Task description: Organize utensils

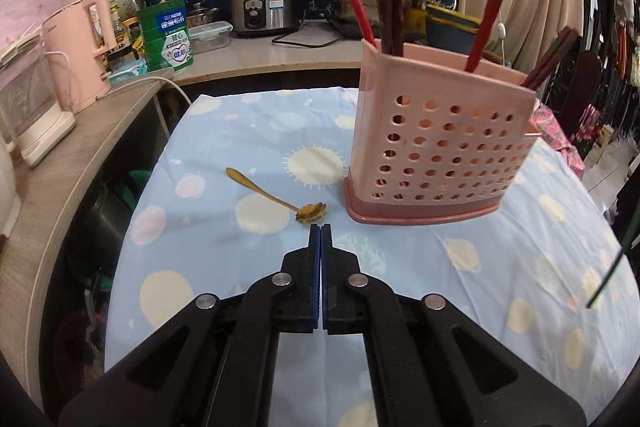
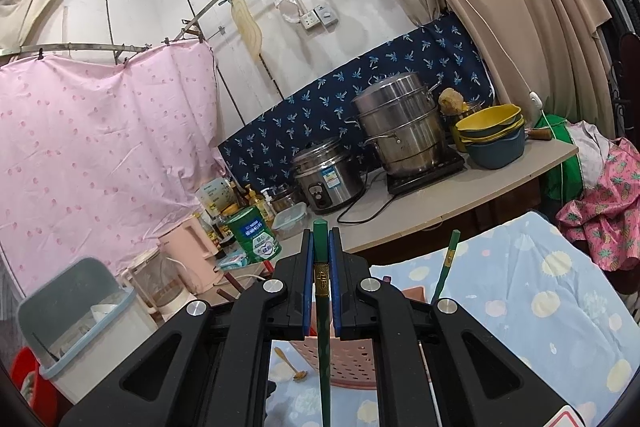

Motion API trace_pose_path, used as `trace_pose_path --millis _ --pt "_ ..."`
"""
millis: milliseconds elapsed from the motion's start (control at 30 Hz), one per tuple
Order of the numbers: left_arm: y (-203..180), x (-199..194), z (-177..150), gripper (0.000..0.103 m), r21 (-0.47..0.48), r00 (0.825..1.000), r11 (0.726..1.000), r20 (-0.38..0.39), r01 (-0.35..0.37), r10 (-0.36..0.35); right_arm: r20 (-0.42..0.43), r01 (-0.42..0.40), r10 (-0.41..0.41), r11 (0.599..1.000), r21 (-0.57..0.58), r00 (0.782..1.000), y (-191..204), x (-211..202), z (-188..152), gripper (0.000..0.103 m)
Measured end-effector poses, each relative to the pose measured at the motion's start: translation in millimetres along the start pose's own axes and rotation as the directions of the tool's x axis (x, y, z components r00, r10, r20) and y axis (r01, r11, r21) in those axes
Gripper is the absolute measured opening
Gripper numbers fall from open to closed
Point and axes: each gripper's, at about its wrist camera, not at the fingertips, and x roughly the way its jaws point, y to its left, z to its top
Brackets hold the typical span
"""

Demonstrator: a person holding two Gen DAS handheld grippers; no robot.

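A pink perforated utensil holder [image 1: 436, 151] stands on the blue patterned tablecloth [image 1: 248, 267] and holds several red and dark chopsticks [image 1: 490, 7]. A gold spoon [image 1: 276, 197] lies left of the holder, just beyond my left gripper [image 1: 320, 227], which is shut and empty. My right gripper [image 2: 321, 235] is shut on a green chopstick [image 2: 322, 327], held upright above the holder [image 2: 344, 359]. A second green chopstick [image 2: 447, 267] stands in the holder. The tip of the held chopstick shows at the right edge of the left wrist view [image 1: 612, 273].
A counter [image 1: 280, 53] behind the table carries a rice cooker [image 1: 264, 3], a steamer pot [image 2: 404, 127], stacked bowls [image 2: 492, 135], a green tin [image 1: 168, 35] and a pink kettle [image 1: 80, 55]. A bin [image 2: 80, 323] stands at the left.
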Motion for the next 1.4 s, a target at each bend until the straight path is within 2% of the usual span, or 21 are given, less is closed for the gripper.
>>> trace_pose_path --millis 67,167,200,233,300,500,567,600,633,700,767,833,1133,1400 --pt "-2.3 -4.5 -3.6 0.000 0.001 1.000 1.000 -0.007 0.021 -0.021 -0.003 -0.001 0.001 1.000 -0.001 1.000 1.5 -4.5 -3.4 0.007" --pt "-8.8 3.6 -4.9 0.003 0.028 1.000 0.999 -0.021 0.014 -0.013 -0.016 -0.003 0.003 1.000 0.003 1.000 2.8 -7.2 -8.3 0.007" --pt "-10.7 8.7 -5.0 0.012 0.035 1.000 0.999 -0.025 0.005 -0.004 -0.020 -0.003 0.003 1.000 0.004 1.000 3.0 -7.4 -9.8 0.007" --pt "-12.4 16.0 -4.8 0.034 0.044 1.000 0.999 -0.023 -0.007 0.008 -0.024 -0.004 0.004 1.000 0.004 1.000 3.2 -7.5 -10.0 0.007" --pt "-13.1 27.8 -6.2 0.053 0.053 0.999 0.998 -0.005 -0.036 0.036 -0.030 -0.004 0.004 1.000 0.002 1.000 3.5 -7.2 -12.1 0.007" --pt "-17.5 66.4 -2.4 0.052 0.132 0.996 0.987 -0.018 -0.088 0.091 -0.039 -0.001 0.001 1.000 -0.009 0.999 1.9 -1.4 -10.9 0.007" --pt "-17.0 76.4 -0.3 0.048 0.154 0.994 0.983 -0.036 -0.096 0.102 -0.040 0.000 -0.001 1.000 -0.010 0.999 1.5 2.0 -10.2 0.007" --pt "-16.0 80.9 0.8 0.041 0.163 0.994 0.982 -0.048 -0.094 0.103 -0.040 0.002 -0.002 1.000 -0.010 0.999 1.4 3.6 -10.4 0.007" --pt "-14.8 84.8 1.9 0.027 0.169 0.993 0.981 -0.061 -0.092 0.104 -0.041 0.002 -0.003 1.000 -0.009 0.999 1.2 5.0 -10.7 0.007" --pt "-12.7 92.2 3.9 0.015 0.183 0.990 0.979 -0.081 -0.095 0.111 -0.046 0.004 -0.004 1.000 -0.008 0.999 1.0 8.3 -11.7 0.007" --pt "-10.8 95.2 5.8 0.014 0.193 0.990 0.976 -0.082 -0.099 0.117 -0.051 0.004 -0.005 1.000 -0.008 0.999 2.0 11.2 -14.0 0.007" --pt "-10.3 94.2 7.0 0.004 0.202 0.991 0.975 -0.075 -0.097 0.114 -0.057 0.004 -0.005 1.000 -0.008 0.998 2.4 12.7 -15.5 0.007" --pt "-10.3 34.8 13.1 0.001 0.154 0.999 0.987 0.010 -0.046 0.045 -0.072 0.005 -0.005 1.000 -0.008 0.997 5.3 14.9 -18.8 0.007" --pt "-3.1 -46.4 27.6 0.001 0.015 0.993 0.996 0.078 0.086 -0.087 -0.051 0.009 -0.011 1.000 -0.028 0.999 8.6 6.1 -11.7 0.007"
